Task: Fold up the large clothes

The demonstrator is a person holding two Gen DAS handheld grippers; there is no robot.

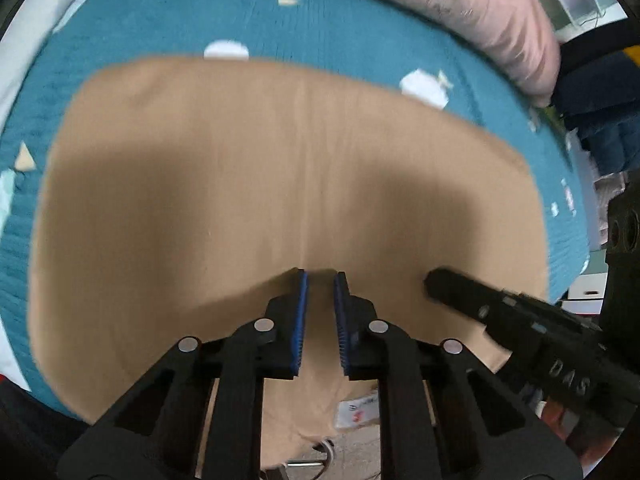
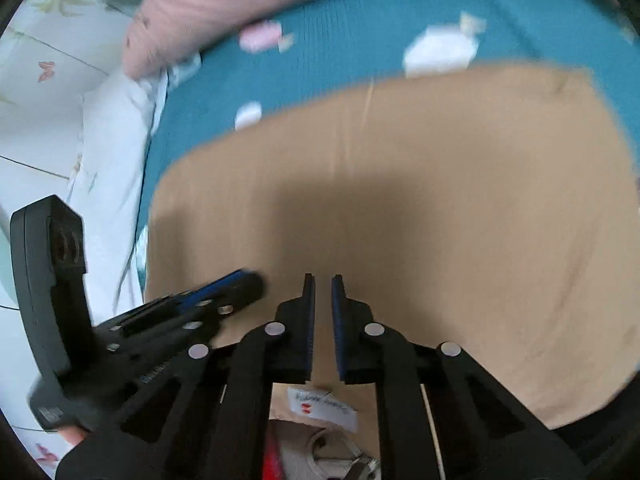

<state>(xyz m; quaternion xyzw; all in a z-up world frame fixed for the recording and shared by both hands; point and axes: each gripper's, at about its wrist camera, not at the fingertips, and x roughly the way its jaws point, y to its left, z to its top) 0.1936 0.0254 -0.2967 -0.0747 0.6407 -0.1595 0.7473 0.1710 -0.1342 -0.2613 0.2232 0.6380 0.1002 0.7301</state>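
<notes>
Lying flat across a bed covered by a teal blanket [image 1: 328, 36], a large tan garment [image 1: 256, 184] fills the middle of both wrist views, its smooth surface blurred and crossed by a faint vertical crease. The left claw [image 1: 320, 276] sits at 6 o'clock in its own view, just over the near part of the cloth; its blue-padded fingers [image 1: 302, 320] stand slightly parted with only a narrow gap, and nothing is between them. The right claw [image 2: 323, 278] sits likewise at 6 o'clock in its view, jaws parted by a similar narrow gap and holding nothing. Each claw shows in the other's camera: the right one enters at 4 o'clock in the left view, the left one at 8 o'clock in the right view, both close beside each other above the garment's near edge. A white label [image 2: 324, 410] shows on the tan cloth just below the right claw. A pink pillow [image 1: 472, 12] lies along the blanket's far side, toward 1 o'clock in the left view.
</notes>
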